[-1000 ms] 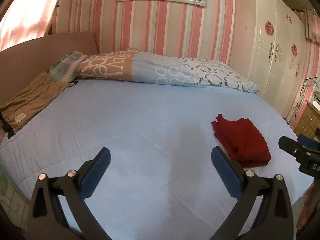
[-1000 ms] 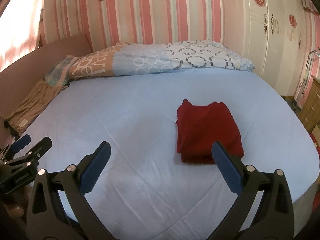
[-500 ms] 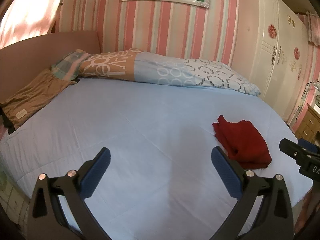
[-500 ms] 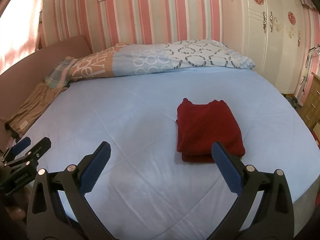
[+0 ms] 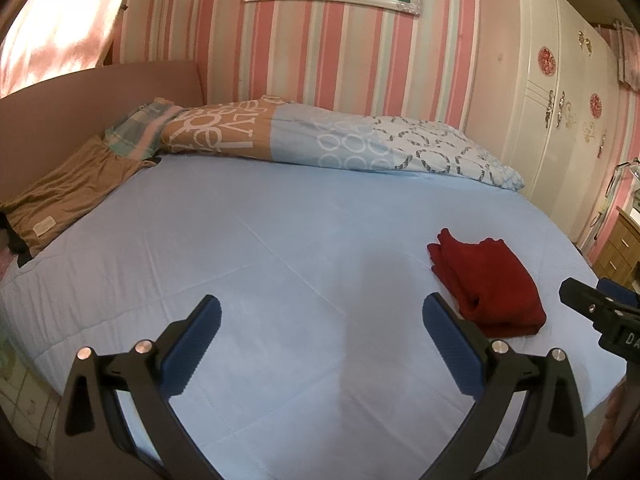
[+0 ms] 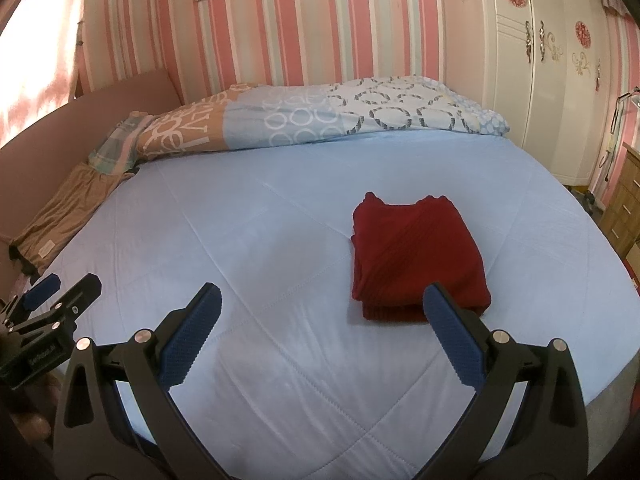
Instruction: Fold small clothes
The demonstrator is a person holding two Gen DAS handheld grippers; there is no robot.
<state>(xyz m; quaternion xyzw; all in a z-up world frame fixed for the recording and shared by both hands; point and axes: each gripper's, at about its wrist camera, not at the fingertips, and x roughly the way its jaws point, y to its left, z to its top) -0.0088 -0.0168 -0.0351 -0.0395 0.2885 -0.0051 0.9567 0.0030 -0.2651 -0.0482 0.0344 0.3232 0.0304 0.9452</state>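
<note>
The person is holding both black two-finger grippers with blue ribbed pads clear of the work, above the near edge of the light blue quilted bedsheet (image 6: 280,248). The left gripper (image 5: 320,336) is standing with its jaws wide apart and nothing between them, and the right gripper (image 6: 320,336) is likewise spread and empty.

The dark red knitted garment (image 6: 416,256) is lying folded into a compact rectangle on the sheet, well apart from the patterned blue-and-tan duvet (image 6: 320,120) bunched at the far side of the bed. Seen from the right wrist, the red garment is sitting just beyond the right gripper's right-hand pad; seen from the left wrist, the same garment (image 5: 484,284) is lying off to the right of the left gripper, near the bed's right edge.

Judging by its shape, the folding of this piece is looking finished, so the step in hand is probably a release and retreat. To do that well, the person should be keeping both grippers high and drawing them straight away, so no pad is catching a layer and dragging the stack open.

The garment is showing stacked layers along its near edge, slightly uneven, with small scalloped bumps at its far edge. Its top face is looking flat and smooth, with faint ribbing running diagonally.

A tan fabric item (image 5: 68,196) is lying at the bed's far left, beside the duvet, possibly the next piece.
</note>
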